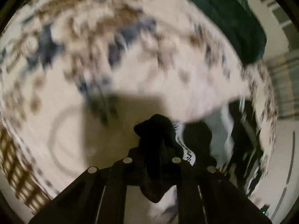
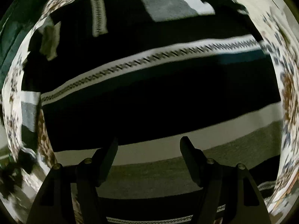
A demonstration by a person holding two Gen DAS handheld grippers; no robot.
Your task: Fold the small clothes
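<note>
Beneath both my claws lies a pale patterned spread (image 1: pixel 78 71) scattered with brown and blue motifs, blurred in my left view, and it rings the edges of my right view as well. A dark green cloth (image 1: pixel 233 18) lies along its far right edge in the left view. In my right view the spread is mostly covered by a large black garment (image 2: pixel 149 102) laid flat, crossed by a white zigzag-patterned band (image 2: pixel 149 59) and, nearer me, by a plain white stripe and a grey one. My right claw (image 2: pixel 149 160) points down over that garment with its fingers spread apart, nothing between them, the tips over the white and grey stripes; I cannot tell whether they touch the cloth. My left claw (image 1: pixel 151 160) is pressed together, pinching a small black piece of clothing (image 1: pixel 155 130) that bunches up just above the fingertips, with a strip of its white patterned trim (image 1: pixel 186 153) hanging on the right side.
</note>
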